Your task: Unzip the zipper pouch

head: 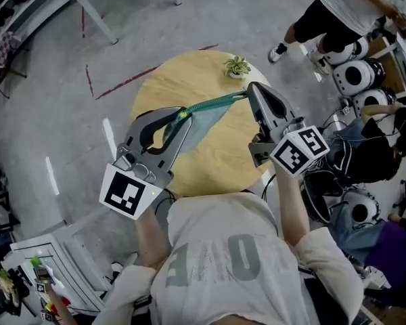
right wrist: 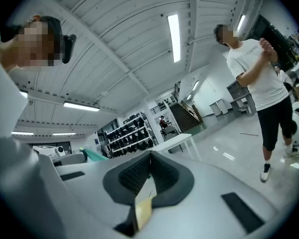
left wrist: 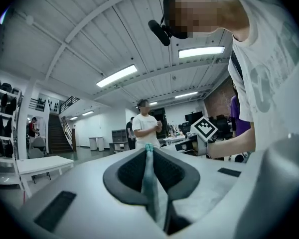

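Zipper pouch stretched between my left gripper and my right gripper, above the round tabletop.
My left gripper is clamped on one end of the teal pouch, with the fabric pinched between its pads. My right gripper is closed on a pale tab at the opposite end. Both my forearms reach forward from my chest, and the grippers are level and angled toward each other. The pouch hangs in the air between them, clear of the wood, near a small potted plant.
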`<state>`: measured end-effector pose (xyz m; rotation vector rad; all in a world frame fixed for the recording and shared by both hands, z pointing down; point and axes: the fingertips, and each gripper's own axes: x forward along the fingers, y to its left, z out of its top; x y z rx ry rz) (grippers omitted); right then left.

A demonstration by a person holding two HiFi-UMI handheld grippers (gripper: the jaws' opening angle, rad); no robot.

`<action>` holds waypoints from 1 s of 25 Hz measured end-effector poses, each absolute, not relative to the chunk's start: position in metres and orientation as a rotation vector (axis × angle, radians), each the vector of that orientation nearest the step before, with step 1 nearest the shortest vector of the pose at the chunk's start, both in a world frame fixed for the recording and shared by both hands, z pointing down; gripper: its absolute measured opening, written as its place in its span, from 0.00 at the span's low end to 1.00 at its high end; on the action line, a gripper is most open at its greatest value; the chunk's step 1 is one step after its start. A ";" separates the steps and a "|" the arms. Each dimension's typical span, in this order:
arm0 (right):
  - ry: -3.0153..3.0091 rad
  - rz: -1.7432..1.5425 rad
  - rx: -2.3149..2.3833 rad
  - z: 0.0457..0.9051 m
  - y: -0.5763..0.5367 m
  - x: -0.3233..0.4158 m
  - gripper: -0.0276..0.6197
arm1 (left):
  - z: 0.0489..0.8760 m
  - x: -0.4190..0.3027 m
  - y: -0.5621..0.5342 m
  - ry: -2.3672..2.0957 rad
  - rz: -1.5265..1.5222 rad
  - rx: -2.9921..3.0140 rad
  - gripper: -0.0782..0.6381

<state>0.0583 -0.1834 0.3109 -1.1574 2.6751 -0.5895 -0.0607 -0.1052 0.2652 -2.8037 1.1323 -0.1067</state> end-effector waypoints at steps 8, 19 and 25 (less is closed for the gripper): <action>2.641 -0.589 -1.197 0.313 -0.184 0.068 0.09 | 0.270 -0.050 -0.108 1.113 -0.126 -2.822 0.19; 2.606 -0.446 -1.326 0.299 -0.182 0.081 0.09 | 0.300 -0.015 -0.122 1.093 -0.132 -2.895 0.19; 2.578 -0.362 -1.493 0.310 -0.173 0.098 0.09 | 0.314 -0.001 -0.129 1.132 -0.170 -2.901 0.19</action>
